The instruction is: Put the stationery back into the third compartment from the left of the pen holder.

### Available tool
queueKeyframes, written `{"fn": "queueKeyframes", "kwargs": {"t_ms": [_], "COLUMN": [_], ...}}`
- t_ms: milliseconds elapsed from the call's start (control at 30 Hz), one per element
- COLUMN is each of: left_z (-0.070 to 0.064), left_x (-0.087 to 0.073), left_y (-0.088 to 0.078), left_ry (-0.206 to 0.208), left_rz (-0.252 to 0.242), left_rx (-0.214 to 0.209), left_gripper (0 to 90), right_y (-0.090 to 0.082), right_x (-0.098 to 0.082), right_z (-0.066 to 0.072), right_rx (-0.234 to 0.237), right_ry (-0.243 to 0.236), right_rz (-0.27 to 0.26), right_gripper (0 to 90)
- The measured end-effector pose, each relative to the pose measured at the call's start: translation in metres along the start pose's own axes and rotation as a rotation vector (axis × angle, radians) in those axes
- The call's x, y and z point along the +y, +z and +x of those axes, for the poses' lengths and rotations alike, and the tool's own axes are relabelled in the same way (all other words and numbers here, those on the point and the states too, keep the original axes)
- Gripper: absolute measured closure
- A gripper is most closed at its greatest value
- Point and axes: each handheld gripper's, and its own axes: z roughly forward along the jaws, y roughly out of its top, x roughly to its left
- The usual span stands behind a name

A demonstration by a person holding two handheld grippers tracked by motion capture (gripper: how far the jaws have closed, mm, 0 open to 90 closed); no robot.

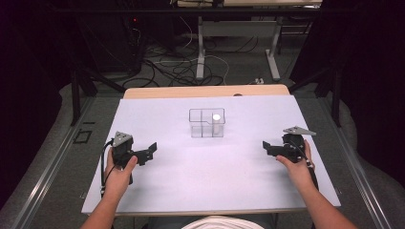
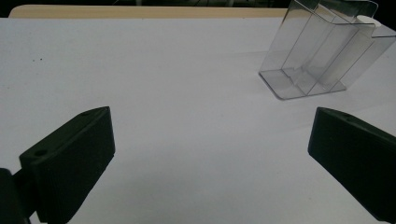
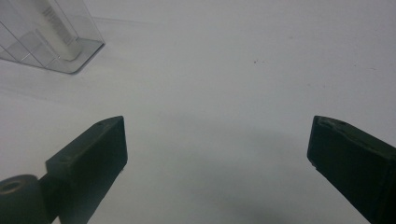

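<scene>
Evidently both idle: left gripper [image 1: 152, 150] and right gripper [image 1: 265, 145] rest low on the white table [image 1: 162, 186], jaws spread wide and empty, both angled inward at the clear divided box [image 1: 207, 123] mid-table. A white tube [image 1: 216, 123] stands upright in its right rear compartment (presumably the target). Bare surface all round; table edges well clear.
</scene>
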Motion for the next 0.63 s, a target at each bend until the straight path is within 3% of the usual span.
{"fn": "queueKeyframes", "kwargs": {"t_ms": [367, 633], "left_z": [0.0045, 0.0063], "left_x": [-0.0022, -0.0017], "left_y": [0.0022, 0.0014], "left_ry": [-0.01, -0.014], "left_rz": [0.007, 0.006], "left_rx": [0.017, 0.02], "left_gripper": [0.9, 1.1], "right_y": [0.0025, 0.0018], "right_x": [-0.0026, -0.0035], "right_z": [-0.0038, -0.0038], "right_rx": [-0.032, -0.016], "right_ry": [0.012, 0.051], "right_rz": [0.017, 0.046], "right_gripper": [4.9, 6.5]}}
